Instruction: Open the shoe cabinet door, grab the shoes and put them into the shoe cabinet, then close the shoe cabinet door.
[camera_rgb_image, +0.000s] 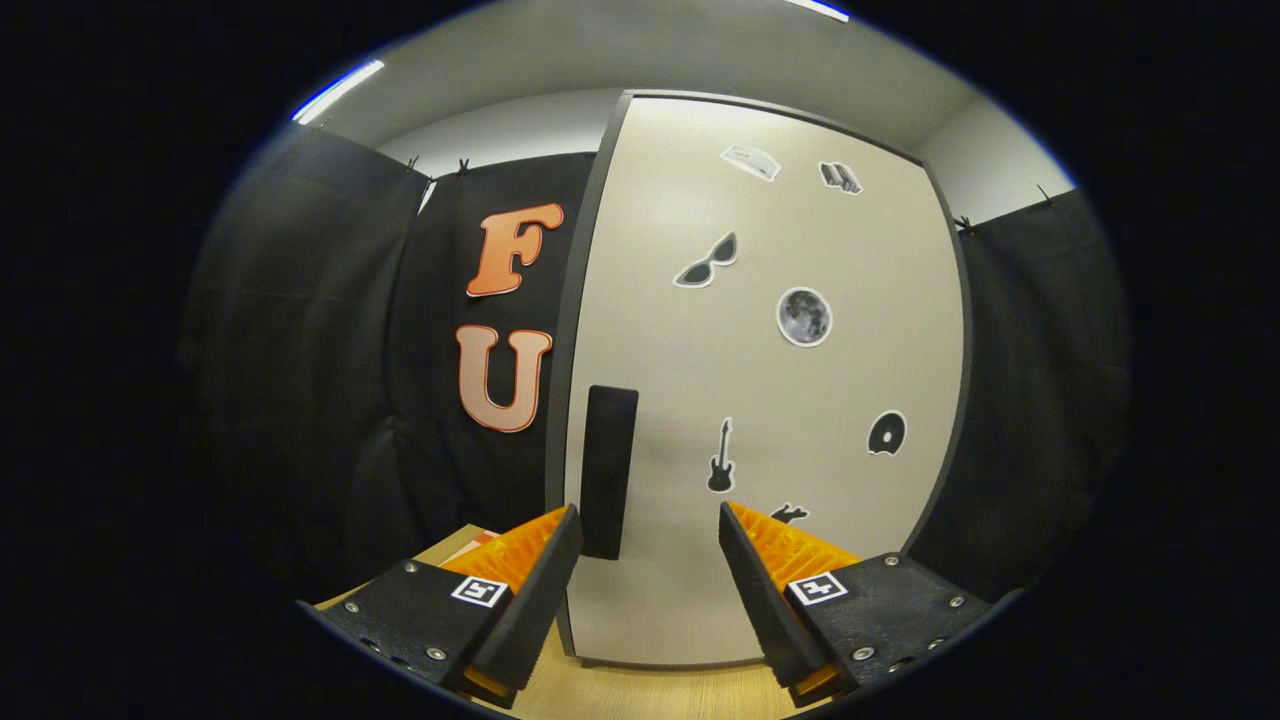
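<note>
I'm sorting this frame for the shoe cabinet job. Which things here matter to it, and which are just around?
For the job:
- cabinet door, shut
- dark handle near its left edge, just ahead of the left finger
- gripper, fingers open, holding nothing

Just around:
- stickers on the door
- wooden floor
- ceiling light

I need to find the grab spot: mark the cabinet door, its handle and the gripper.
cabinet door (800, 400), gripper view, bare middle of the panel.
handle (609, 470), gripper view, middle of the dark bar.
gripper (650, 522), gripper view, midway between the open fingertips.
</note>
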